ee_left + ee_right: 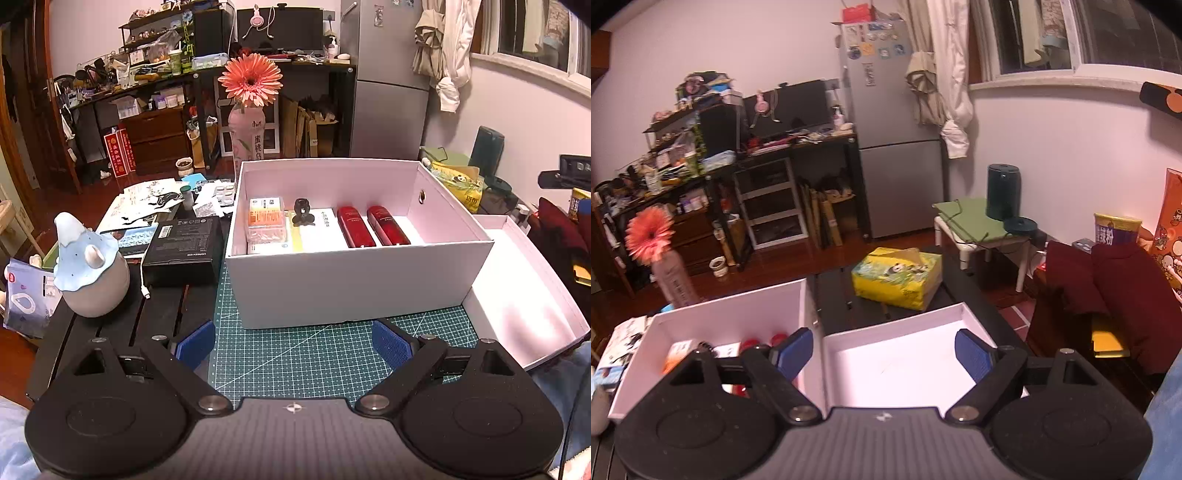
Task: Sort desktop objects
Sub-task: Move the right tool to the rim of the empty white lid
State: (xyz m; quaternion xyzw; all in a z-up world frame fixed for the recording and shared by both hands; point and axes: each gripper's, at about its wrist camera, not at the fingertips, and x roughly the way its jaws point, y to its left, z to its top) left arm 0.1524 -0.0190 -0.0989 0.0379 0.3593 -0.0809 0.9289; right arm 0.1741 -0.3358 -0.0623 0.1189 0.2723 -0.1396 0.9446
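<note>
Nearest the left camera, the left claw (293, 345) stood released, its blue pads (195, 343) spread wide with nothing between them, hovering over the green cutting mat (295, 362) on the bench (155, 317). Just beyond the pads sat the white box (351, 284), its front wall resting on the mat. Inside it, along the floor, lay an orange-and-white packet (266, 218), a black clip (303, 212) on top of a flat white package (317, 234), and two red bottles (373, 226) side by side. To the right of the box, touching its side, lay the white lid (517, 295), turned open side up. Left of the box sat a black carton (184, 247), and nearer the bench's left edge a grey-and-blue figurine (90, 266). Behind the box stood a pink bottle (245, 136) holding an orange flower (251, 79), with loose papers (147, 203) scattered to its left.

From the right camera, the right claw (884, 354) was likewise released and empty, poised above the seam where the box (731, 317) met the lid (905, 354). Beyond the lid, a yellow tissue pack (897, 277) lay on the dark bench.
</note>
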